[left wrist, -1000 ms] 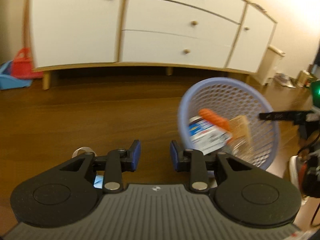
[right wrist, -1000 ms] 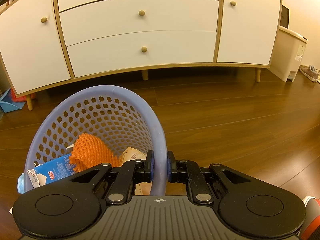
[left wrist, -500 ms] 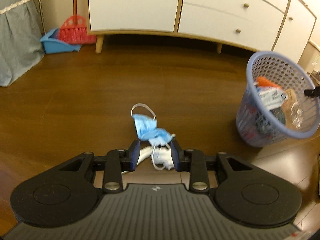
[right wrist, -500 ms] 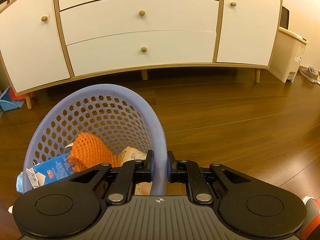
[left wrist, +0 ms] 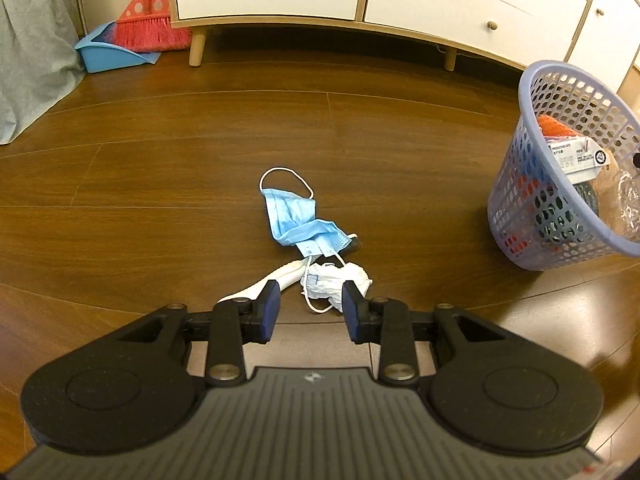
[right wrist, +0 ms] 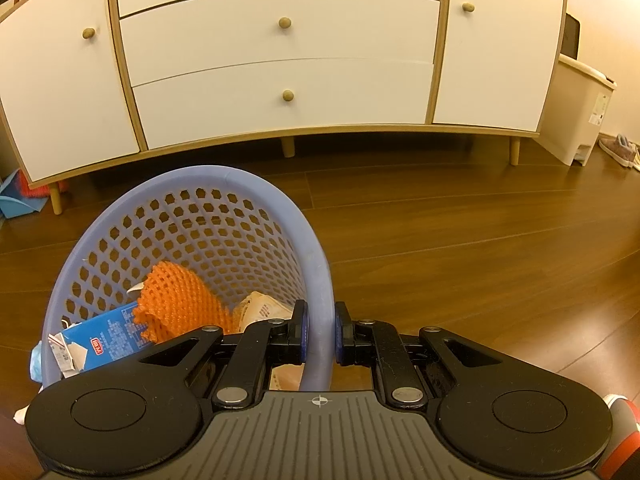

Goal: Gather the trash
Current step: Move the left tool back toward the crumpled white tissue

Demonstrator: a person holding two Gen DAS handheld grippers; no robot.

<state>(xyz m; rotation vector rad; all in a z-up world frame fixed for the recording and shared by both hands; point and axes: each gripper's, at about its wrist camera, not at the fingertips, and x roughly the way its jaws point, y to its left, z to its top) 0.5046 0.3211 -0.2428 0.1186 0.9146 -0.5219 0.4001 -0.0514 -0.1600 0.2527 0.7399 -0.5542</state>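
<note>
A blue face mask [left wrist: 298,218] lies crumpled on the wood floor, with a white crumpled mask or tissue [left wrist: 336,280] and a white stick-like piece [left wrist: 276,278] just below it. My left gripper [left wrist: 310,306] hovers open right above this pile, empty. The lilac mesh basket [left wrist: 560,184] stands at the right, tilted, holding an orange net, a carton and wrappers. In the right wrist view my right gripper [right wrist: 319,330] is shut on the basket's rim [right wrist: 320,280]; the orange net [right wrist: 176,308] and blue carton [right wrist: 108,340] lie inside.
A white sideboard [right wrist: 280,60] on wooden legs runs along the back. A red broom [left wrist: 146,24] and blue dustpan [left wrist: 106,54] lean at its left, beside grey fabric [left wrist: 28,48]. A beige bin [right wrist: 580,112] and shoes [right wrist: 620,148] are at the far right.
My left gripper swung from facing the basket down and left to the mask pile on the floor, then closer to it. The right gripper kept its hold on the basket rim.
</note>
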